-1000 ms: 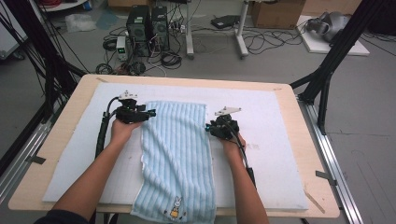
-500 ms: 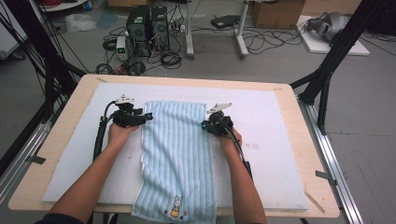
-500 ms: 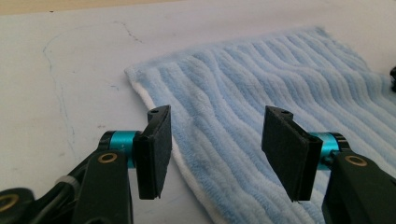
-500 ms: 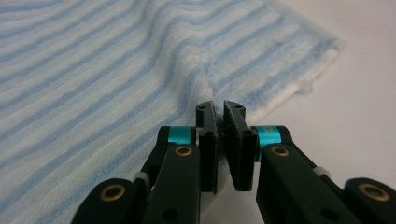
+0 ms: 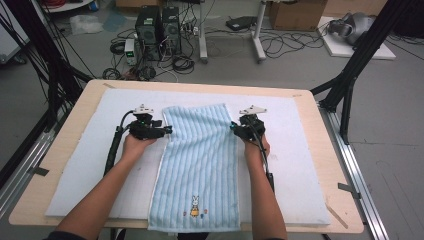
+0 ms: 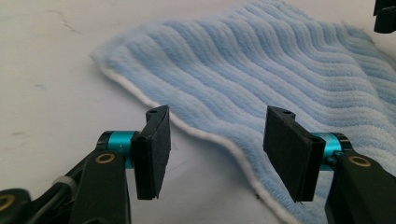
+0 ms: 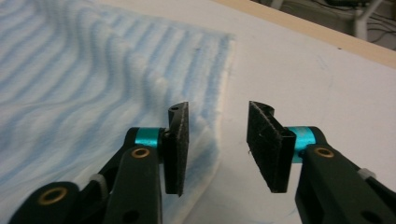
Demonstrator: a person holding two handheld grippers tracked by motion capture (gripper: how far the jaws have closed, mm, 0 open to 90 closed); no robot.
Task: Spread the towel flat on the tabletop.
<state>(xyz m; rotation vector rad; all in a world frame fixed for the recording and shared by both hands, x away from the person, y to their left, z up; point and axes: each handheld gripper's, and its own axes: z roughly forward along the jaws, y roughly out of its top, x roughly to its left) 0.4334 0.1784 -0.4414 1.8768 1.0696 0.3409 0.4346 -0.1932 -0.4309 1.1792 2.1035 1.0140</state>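
Both far corners of towel [image 5: 200, 160] spread wider, right gripper [image 5: 235, 128] jaws just opening

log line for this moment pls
blue striped towel flat on white mat | left tool open at its edge | right tool open, just released

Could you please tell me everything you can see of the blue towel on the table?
The towel is light blue, ribbed terry-like cloth with a white hem and a small rabbit figure near its close end. It lies spread lengthwise on the white mat, its near end hanging slightly past the table edge. It is mostly flat, with a soft ripple by the right side. The left hand-held gripper and right hand-held gripper sit at its far side edges, jaws open, gripping nothing.
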